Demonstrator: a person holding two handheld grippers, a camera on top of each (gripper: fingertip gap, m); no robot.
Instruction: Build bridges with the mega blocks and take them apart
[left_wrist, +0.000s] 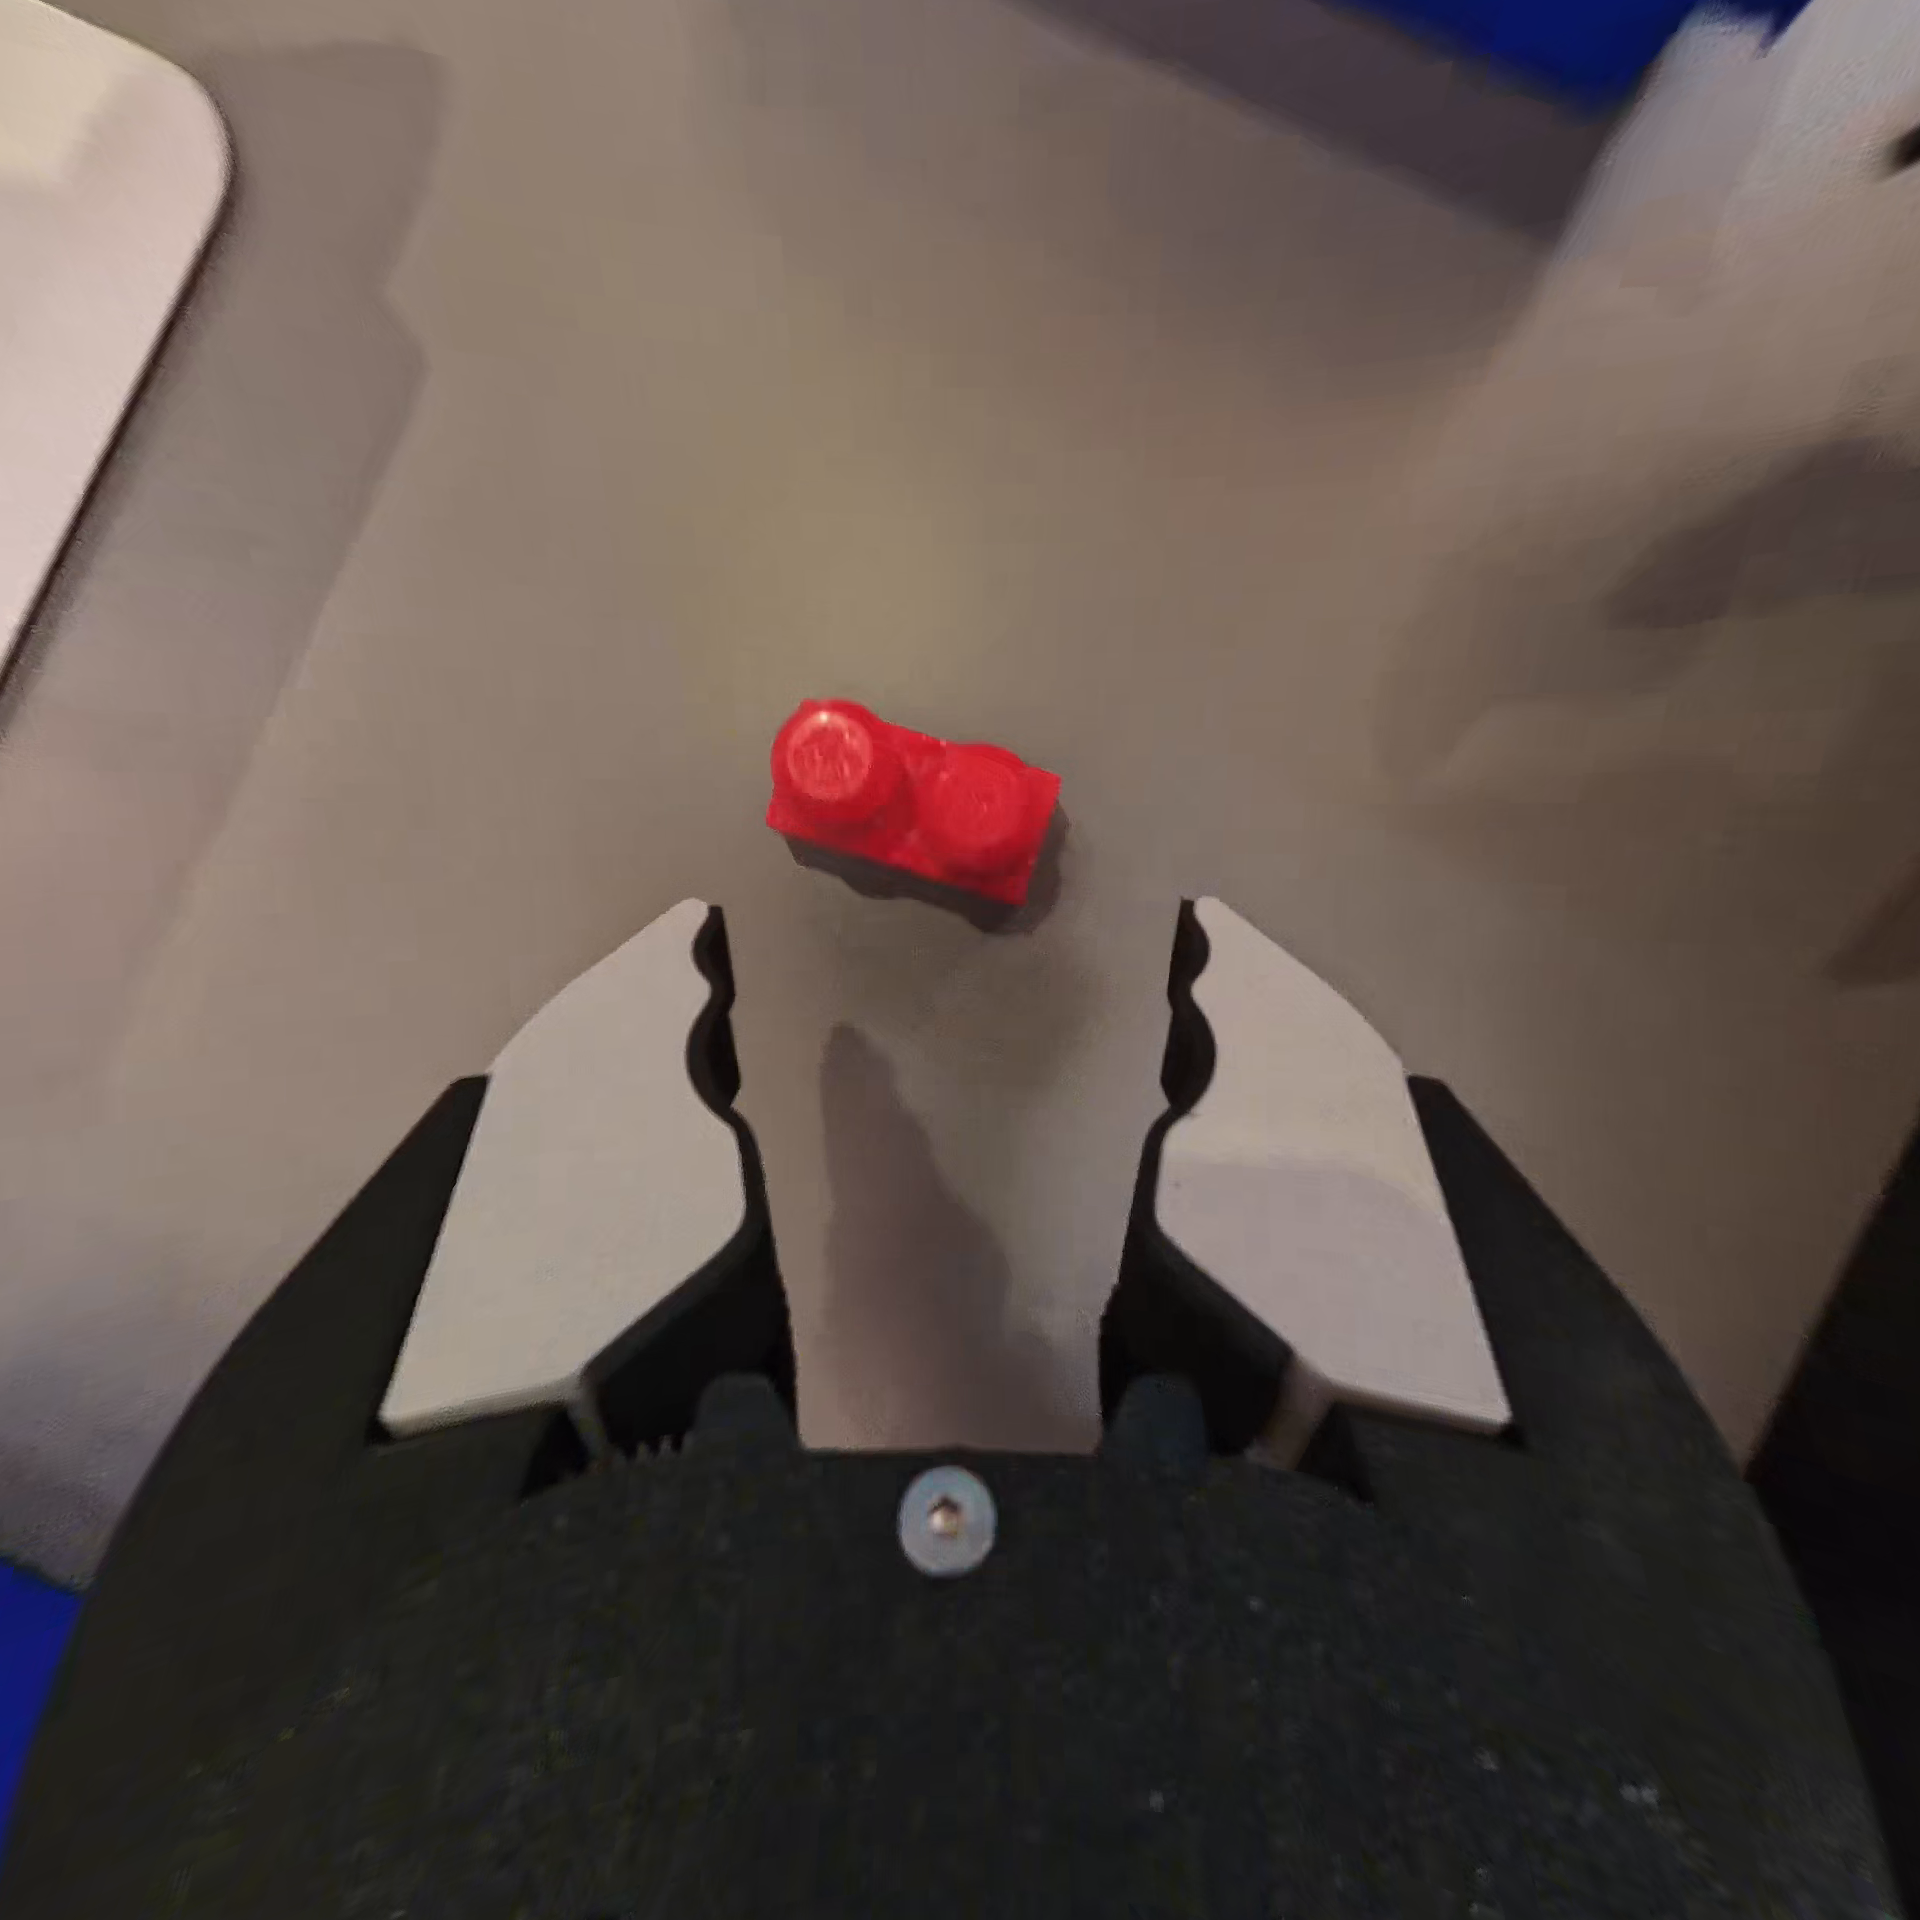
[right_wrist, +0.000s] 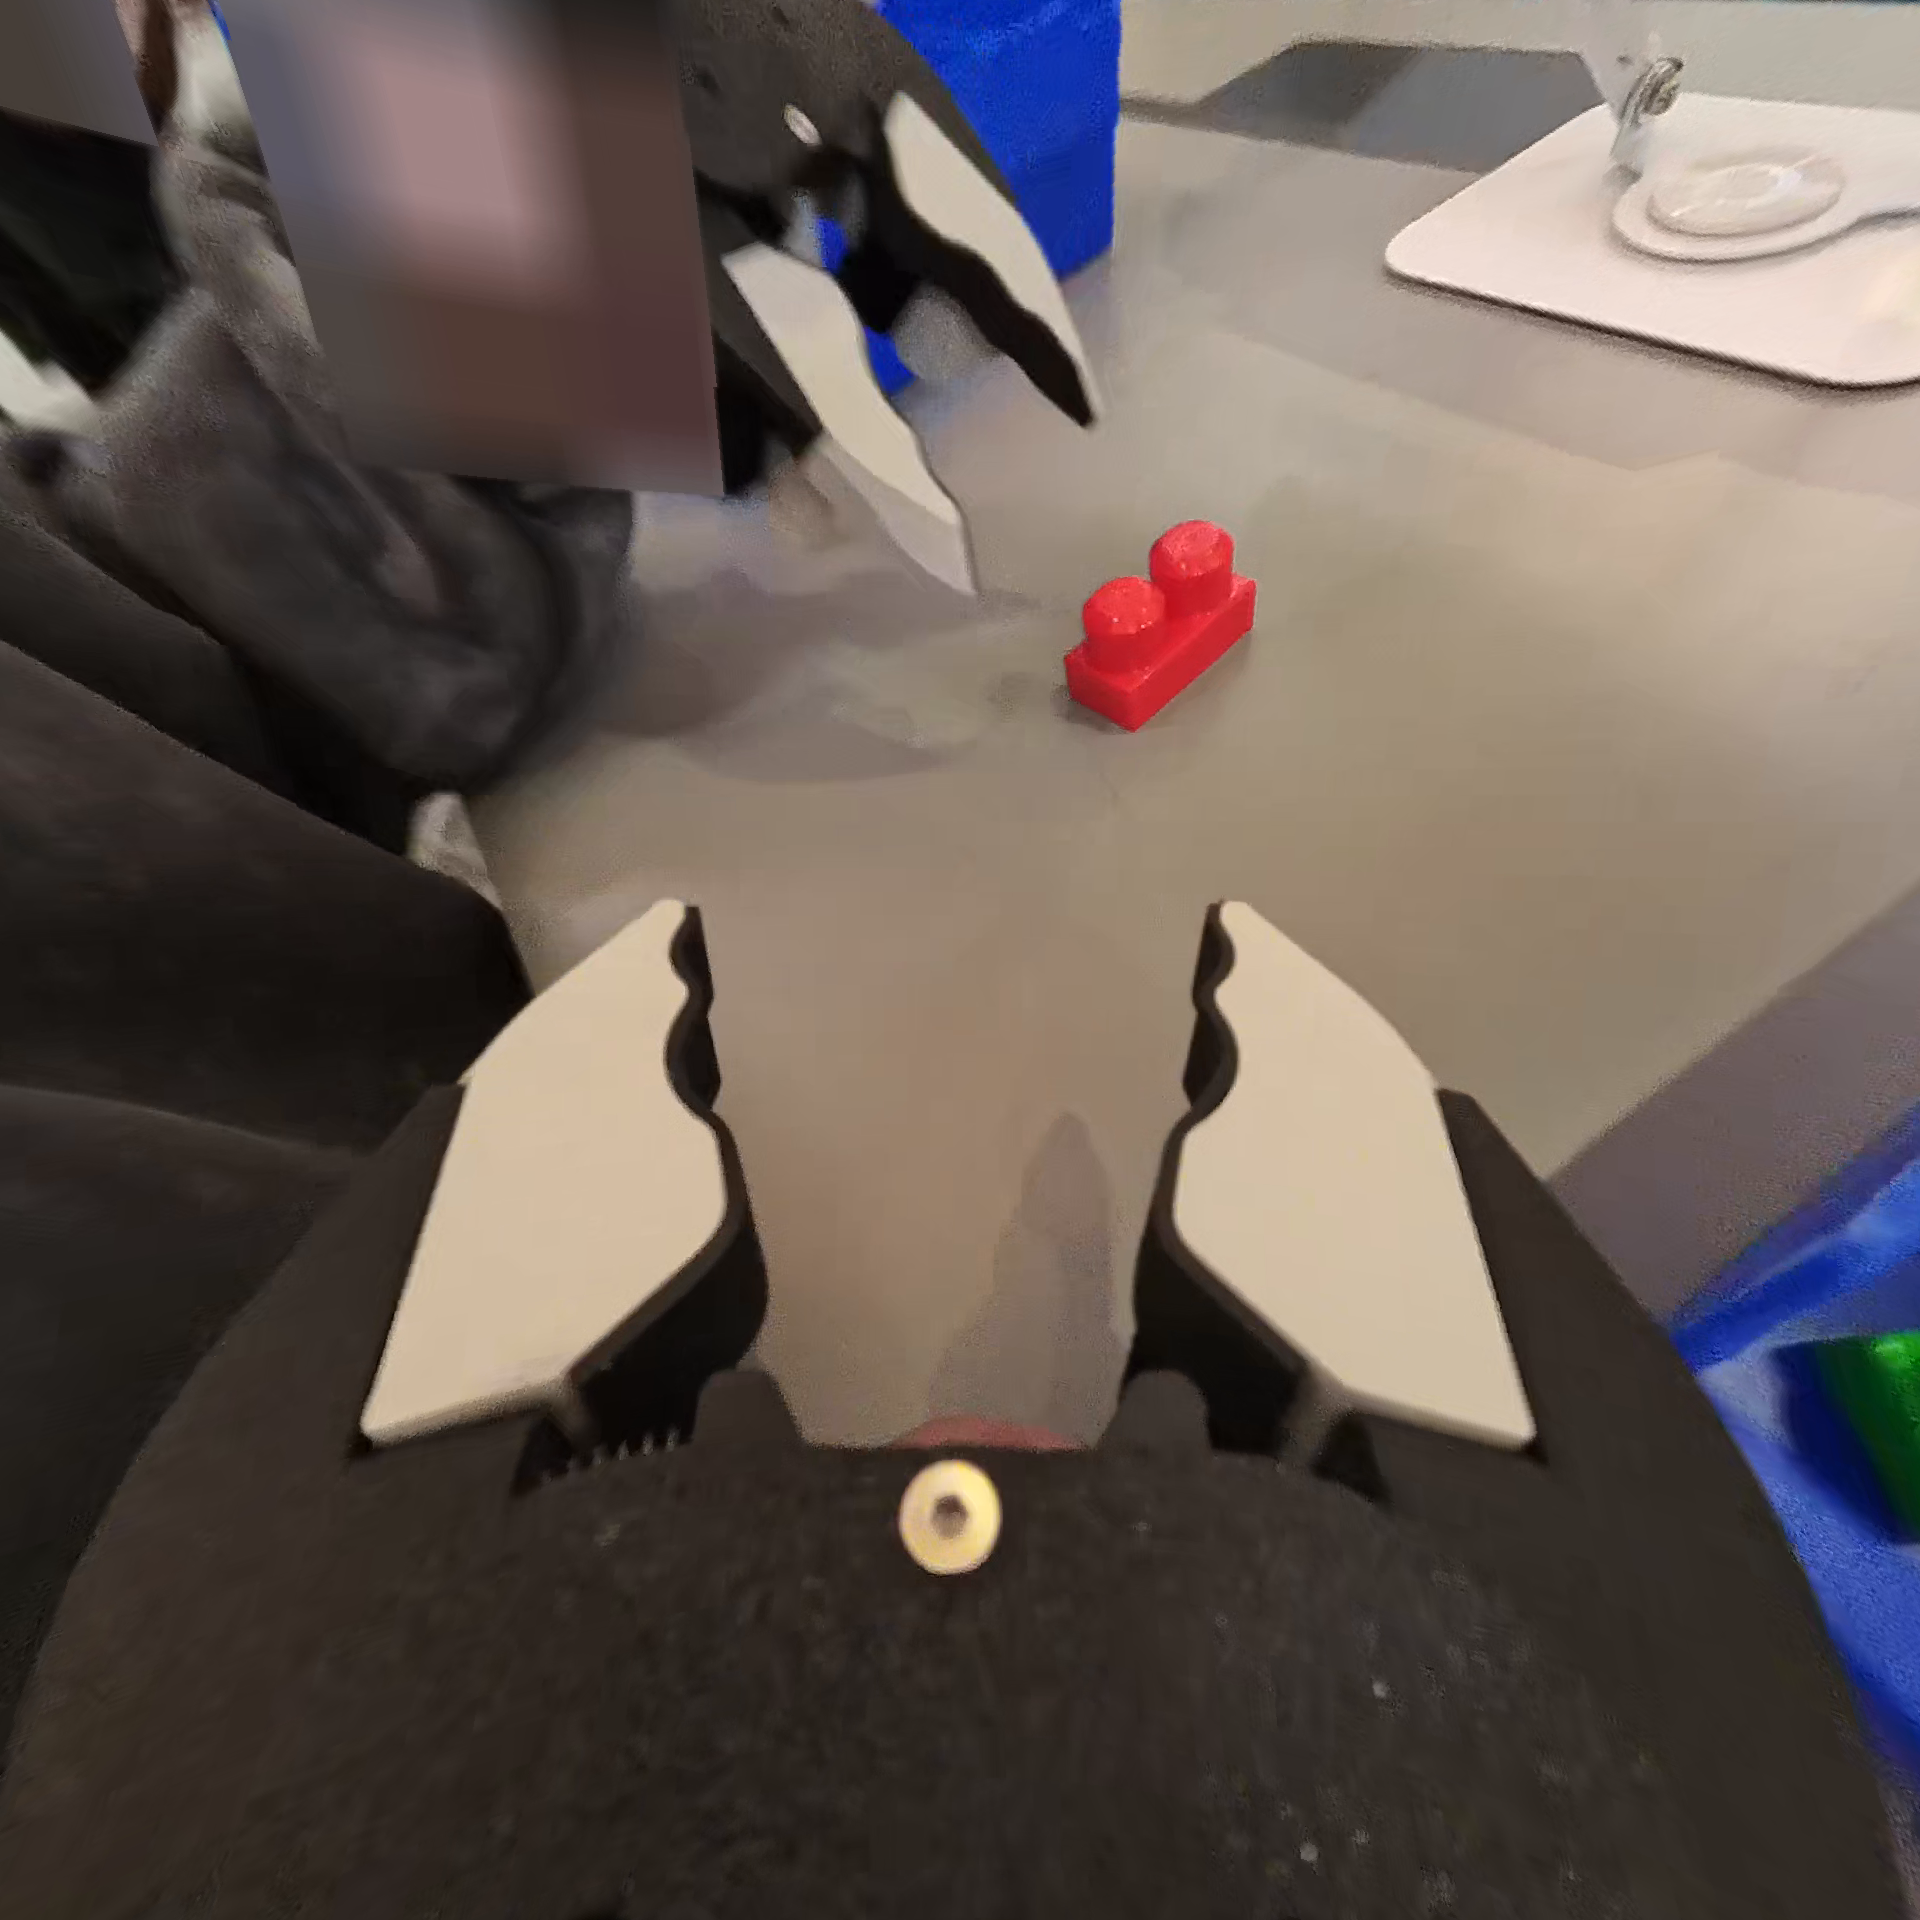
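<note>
left wrist view: red block (left_wrist: 914, 805) lies at frame centre on worktop (left_wrist: 1195, 520), just beyond the spread, empty left hand-held gripper (left_wrist: 951, 914). likely light, rigid, slick; grip its long flat sides. right hand-held gripper (right_wrist: 951, 914) also spread, empty.

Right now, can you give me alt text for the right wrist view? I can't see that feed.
A red block with two studs sits alone on the grey table, ahead of the open, empty right hand-held gripper. The left hand-held gripper, also open, hangs just beyond the block.
</note>
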